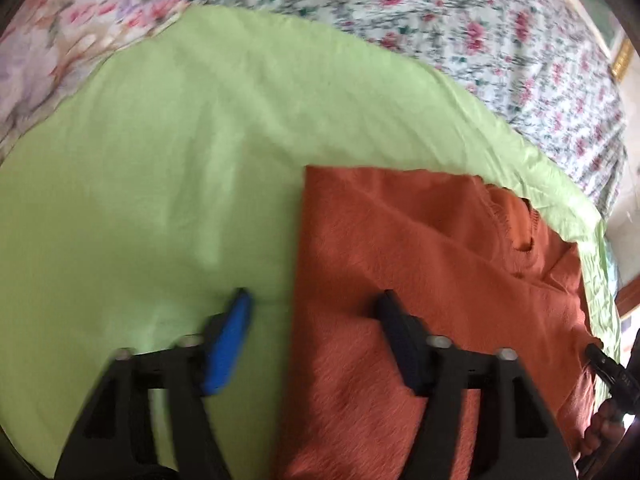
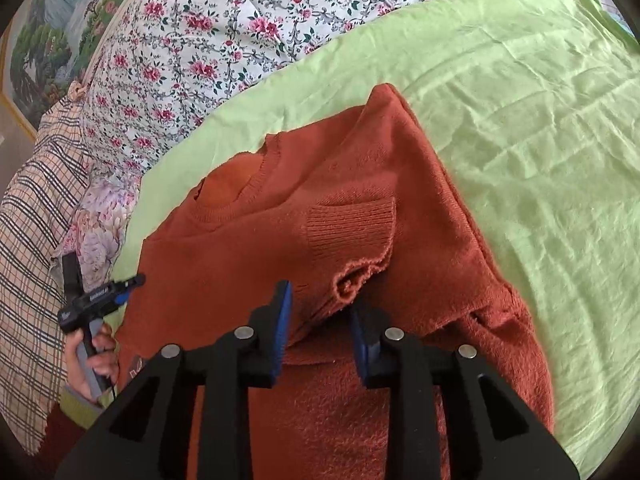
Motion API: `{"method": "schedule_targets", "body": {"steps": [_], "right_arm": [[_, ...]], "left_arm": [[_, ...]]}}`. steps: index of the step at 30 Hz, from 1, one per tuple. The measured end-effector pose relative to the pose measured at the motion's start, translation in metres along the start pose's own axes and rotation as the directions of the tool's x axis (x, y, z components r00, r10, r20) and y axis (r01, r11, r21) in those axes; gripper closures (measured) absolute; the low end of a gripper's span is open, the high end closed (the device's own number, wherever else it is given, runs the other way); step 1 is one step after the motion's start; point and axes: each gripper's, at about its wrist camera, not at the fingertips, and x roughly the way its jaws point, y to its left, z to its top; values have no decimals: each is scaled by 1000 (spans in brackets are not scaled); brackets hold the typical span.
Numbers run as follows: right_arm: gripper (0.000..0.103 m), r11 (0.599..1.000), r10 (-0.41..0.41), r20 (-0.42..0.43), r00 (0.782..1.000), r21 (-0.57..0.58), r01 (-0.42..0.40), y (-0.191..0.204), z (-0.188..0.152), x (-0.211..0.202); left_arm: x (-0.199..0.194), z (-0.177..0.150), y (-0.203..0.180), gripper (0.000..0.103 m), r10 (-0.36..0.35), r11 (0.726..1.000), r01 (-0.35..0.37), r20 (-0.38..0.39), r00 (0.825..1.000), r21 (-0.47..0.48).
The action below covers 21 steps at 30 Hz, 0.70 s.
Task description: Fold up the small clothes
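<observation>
Under my right gripper (image 2: 320, 312) lies the rust-orange sweater (image 2: 280, 248), spread on the green sheet (image 2: 520, 160) that covers the bed. Its neck hole (image 2: 228, 188) sits up and to the left in the right wrist view, and the body runs from there down toward me, so the long axis points roughly from the collar back to my right hand. One sleeve is already laid across the chest, its ribbed cuff (image 2: 352, 224) ending just ahead of my right fingers (image 2: 282, 320). Those fingers are parted, and the frayed cuff edge sits between them, but I see no pad pressing on it, so I judge that side released.

My left gripper (image 1: 316, 320) straddles the straight left edge of the sweater (image 1: 420, 280): the blue finger (image 1: 230, 344) is over bare sheet (image 1: 140, 160), the dark one over the knit. Nothing is pinched between them; they stand apart and empty. This view is blurred, so fine detail is lost.

Judging from the layout, the next fold turns on that straight edge, and the left hand is nearer to it, while the right is nearer the cuff and the lower hem. Open sheet stretches wide on the far side of the sweater in both views, leaving room to lift and swing cloth. The flowered quilt (image 2: 240, 40) borders the sheet beyond the collar, and a checked pillow (image 2: 36, 220) lies off to the side, both well apart from the sweater's body.
</observation>
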Motion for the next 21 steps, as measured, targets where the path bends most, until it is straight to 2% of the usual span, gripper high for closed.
{"method": "schedule_targets", "body": {"steps": [1, 2, 3, 4, 5, 6, 8, 9, 13, 15, 18, 21], "right_arm": [[74, 1000, -3, -8, 1000, -17, 3, 2, 1, 3], [75, 999, -6, -13, 1000, -32, 6, 4, 2, 6], [89, 998, -15, -20, 1000, -58, 14, 8, 2, 10], [96, 996, -25, -19, 1000, -83, 23, 12, 3, 11], [96, 994, -26, -10, 1000, -102, 24, 18, 5, 11], [96, 993, -19, 12, 1000, -117, 21, 21, 5, 8], [96, 989, -4, 65, 998, -147, 13, 30, 7, -1], [96, 985, -34, 77, 996, -168, 46, 34, 8, -2], [96, 982, -118, 1, 993, -151, 116, 22, 7, 18], [96, 982, -131, -35, 991, -140, 125, 17, 4, 26], [94, 983, -146, -22, 989, -116, 143, 15, 4, 18], [91, 984, -156, -2, 988, -89, 155, 9, 1, 0]], "left_arm": [[3, 1, -4, 91, -9, 1000, 9, -9, 1000, 14], [4, 1, -9, 91, 18, 999, -18, 0, 1000, 34], [1, 0, -14, 93, 46, 998, -47, 22, 999, 52], [-4, -3, -20, 95, 79, 994, -83, 64, 995, 67], [-11, -5, -23, 95, 92, 993, -99, 101, 991, 68], [-17, -7, -24, 100, 98, 992, -107, 135, 986, 61], [-21, -10, -20, 100, 146, 988, -153, 159, 977, 35], [-18, -9, -16, 101, 161, 986, -166, 150, 975, 19], [-6, -7, -9, 100, 172, 985, -174, 118, 978, 3], [-6, -6, -7, 100, 181, 983, -182, 110, 977, 5], [-10, -8, -6, 97, 186, 982, -187, 84, 979, 6], [-33, -23, -6, 95, 172, 985, -173, 75, 982, 9]]}}
